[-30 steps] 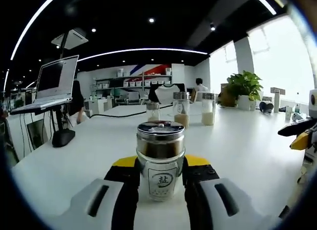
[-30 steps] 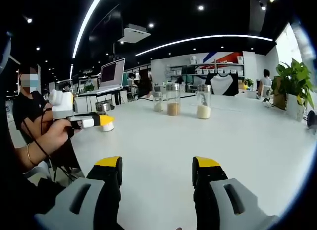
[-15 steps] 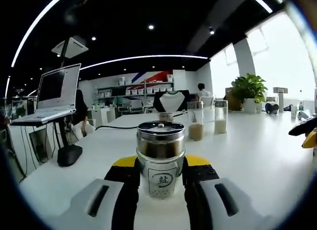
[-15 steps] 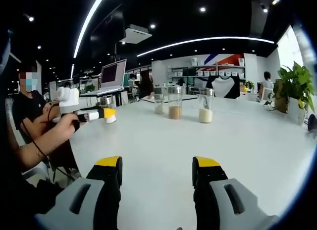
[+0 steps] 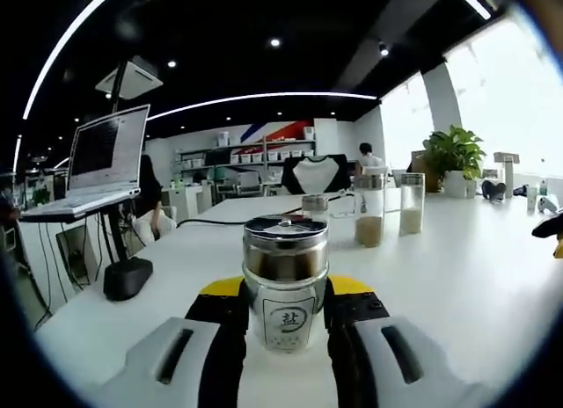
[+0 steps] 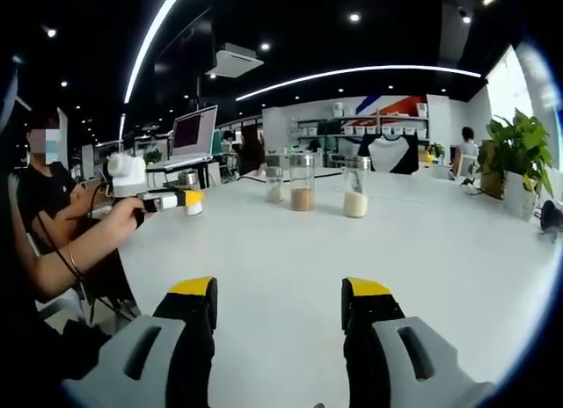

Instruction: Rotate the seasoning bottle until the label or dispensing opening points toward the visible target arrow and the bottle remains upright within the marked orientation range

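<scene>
Table [image 5: 457, 276]: white, smooth, matte; I am working over it.
Right gripper [image 6: 279, 302]: jaws standing apart, gripping nothing.
Left gripper [image 5: 284, 304]: I am clamping the seasoning bottle.
Seasoning bottle [image 5: 285, 280]: upright glass cylinder, metal cap, label facing me.

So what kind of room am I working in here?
Probably an open-plan office or lab: a long white table, a raised laptop on a stand, storage shelves along the back wall, and a potted plant by the window.
</scene>
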Demonstrator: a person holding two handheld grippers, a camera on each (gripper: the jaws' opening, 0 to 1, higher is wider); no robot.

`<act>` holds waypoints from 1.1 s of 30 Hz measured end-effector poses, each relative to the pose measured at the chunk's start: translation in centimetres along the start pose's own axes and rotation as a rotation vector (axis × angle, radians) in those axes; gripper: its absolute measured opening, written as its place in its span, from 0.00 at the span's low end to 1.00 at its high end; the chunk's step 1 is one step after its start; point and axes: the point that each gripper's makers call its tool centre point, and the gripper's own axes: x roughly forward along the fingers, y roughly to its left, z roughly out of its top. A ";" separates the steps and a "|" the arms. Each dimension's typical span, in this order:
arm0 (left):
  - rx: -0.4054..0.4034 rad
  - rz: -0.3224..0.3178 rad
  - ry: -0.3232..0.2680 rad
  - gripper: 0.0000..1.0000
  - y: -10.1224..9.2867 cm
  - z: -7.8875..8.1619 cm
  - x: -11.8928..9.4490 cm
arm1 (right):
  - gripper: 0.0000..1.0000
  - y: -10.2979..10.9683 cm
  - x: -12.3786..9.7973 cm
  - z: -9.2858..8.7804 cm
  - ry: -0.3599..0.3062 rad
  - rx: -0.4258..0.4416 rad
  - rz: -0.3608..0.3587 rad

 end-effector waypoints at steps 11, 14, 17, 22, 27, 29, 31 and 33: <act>-0.029 -0.023 0.022 0.35 -0.6 -1.1 0.6 | 0.56 -0.2 -0.1 0.2 -0.005 0.005 -0.002; -0.045 -0.026 0.018 0.35 -0.6 -1.0 0.5 | 0.55 -0.1 -0.1 0.3 -0.015 0.016 0.003; -0.047 -0.021 0.018 0.35 -0.6 -1.0 0.5 | 0.55 -0.3 -0.1 0.1 -0.010 0.011 -0.003; -0.042 -0.022 0.026 0.35 -0.5 -1.1 0.5 | 0.56 -0.2 0.0 0.3 -0.017 0.011 0.000; -0.045 -0.017 0.030 0.35 -0.3 -1.2 0.6 | 0.59 0.2 -0.1 1.8 -0.085 0.021 0.026; -0.040 -0.016 0.032 0.35 -0.2 -1.2 0.5 | 0.59 0.0 -0.1 2.2 -0.095 0.011 0.018; -0.035 -0.017 0.033 0.36 -0.2 -1.3 0.5 | 0.60 0.0 0.0 2.5 -0.110 0.014 0.021; -0.024 -0.018 0.047 0.36 -0.2 -1.6 0.5 | 0.64 0.1 -0.1 2.8 -0.122 0.009 0.025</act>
